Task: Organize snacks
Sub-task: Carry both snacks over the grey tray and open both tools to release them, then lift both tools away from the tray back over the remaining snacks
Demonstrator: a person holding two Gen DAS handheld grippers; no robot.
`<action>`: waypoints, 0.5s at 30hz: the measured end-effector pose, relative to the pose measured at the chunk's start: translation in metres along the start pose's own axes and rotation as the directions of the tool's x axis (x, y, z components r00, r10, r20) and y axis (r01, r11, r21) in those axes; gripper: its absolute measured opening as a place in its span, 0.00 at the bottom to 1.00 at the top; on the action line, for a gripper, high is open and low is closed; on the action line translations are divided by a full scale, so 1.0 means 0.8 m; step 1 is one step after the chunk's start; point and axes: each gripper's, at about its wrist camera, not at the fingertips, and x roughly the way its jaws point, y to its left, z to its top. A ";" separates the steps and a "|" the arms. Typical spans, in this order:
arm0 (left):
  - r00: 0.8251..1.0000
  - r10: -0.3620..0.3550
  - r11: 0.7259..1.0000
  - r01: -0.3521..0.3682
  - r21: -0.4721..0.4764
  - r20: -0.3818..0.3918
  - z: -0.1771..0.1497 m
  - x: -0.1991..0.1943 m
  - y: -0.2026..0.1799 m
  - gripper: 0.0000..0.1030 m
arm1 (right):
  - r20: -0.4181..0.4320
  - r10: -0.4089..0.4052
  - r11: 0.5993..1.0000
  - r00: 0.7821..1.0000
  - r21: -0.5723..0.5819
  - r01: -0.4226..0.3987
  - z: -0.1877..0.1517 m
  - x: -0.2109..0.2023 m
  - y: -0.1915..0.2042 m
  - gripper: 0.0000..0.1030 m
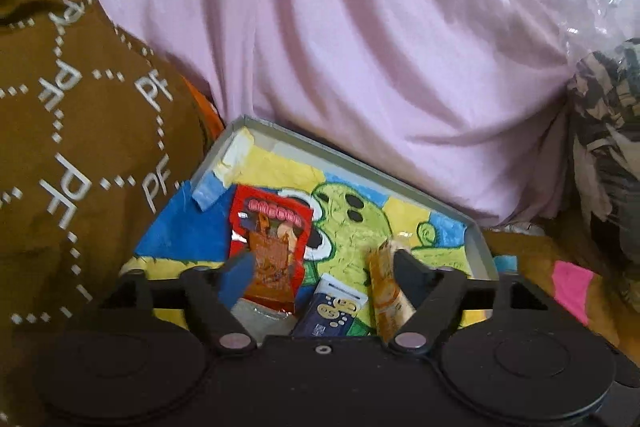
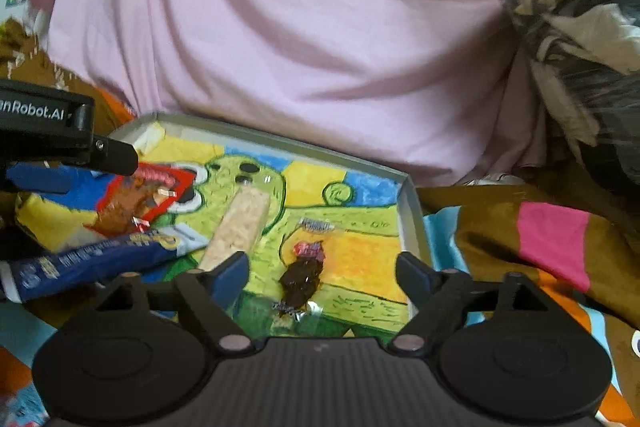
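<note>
- My left gripper: jaws wide, holding nothing, over the red snack packet and navy packet.
- My right gripper: jaws wide, empty, above a dark wrapped candy.
- Snacks lie in the painted tray, pink cloth behind.
</note>
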 end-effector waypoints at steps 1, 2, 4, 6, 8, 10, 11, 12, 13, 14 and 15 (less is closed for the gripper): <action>1.000 0.003 1.000 -0.003 0.006 0.012 0.001 -0.006 -0.002 0.84 | 0.009 0.001 1.000 1.000 0.008 -0.001 0.001 -0.006 -0.002 0.88; 1.000 0.005 1.000 -0.006 0.015 0.025 0.003 -0.013 -0.004 0.90 | 0.021 0.001 1.000 1.000 0.016 -0.001 0.003 -0.013 -0.004 0.91; 0.999 0.013 0.999 -0.014 0.028 0.052 0.006 -0.026 -0.009 0.95 | 0.047 -0.001 0.999 0.999 0.032 0.000 0.005 -0.028 -0.008 0.96; 0.997 0.017 0.999 -0.020 0.038 0.073 0.009 -0.041 -0.013 0.99 | 0.073 -0.004 0.999 0.997 0.048 0.000 0.005 -0.045 -0.012 0.99; 0.996 0.021 0.999 -0.025 0.044 0.085 0.011 -0.055 -0.016 0.99 | 0.092 -0.001 0.998 0.996 0.058 -0.005 0.007 -0.060 -0.016 1.00; 0.996 0.022 0.999 -0.026 0.046 0.089 0.013 -0.068 -0.018 0.99 | 0.109 0.000 0.998 0.994 0.065 -0.008 0.008 -0.075 -0.019 1.00; 0.996 0.021 0.999 -0.025 0.045 0.091 0.013 -0.076 -0.019 0.99 | 0.117 -0.001 0.998 0.993 0.070 -0.008 0.009 -0.083 -0.020 1.00; 0.995 0.021 0.999 -0.025 0.045 0.094 0.013 -0.083 -0.019 0.99 | 0.127 0.001 0.997 0.992 0.078 -0.011 0.009 -0.092 -0.022 1.00; 0.995 0.022 0.999 -0.027 0.045 0.096 0.014 -0.091 -0.020 0.99 | 0.133 0.005 0.997 0.991 0.081 -0.015 0.010 -0.099 -0.023 1.00; 0.995 0.024 0.998 -0.029 0.048 0.099 0.014 -0.099 -0.021 0.99 | 0.140 0.010 0.996 0.990 0.083 -0.022 0.010 -0.107 -0.024 1.00; 0.994 0.027 0.998 -0.032 0.051 0.102 0.014 -0.107 -0.022 0.99 | 0.149 0.014 0.996 0.989 0.083 -0.027 0.009 -0.115 -0.025 1.00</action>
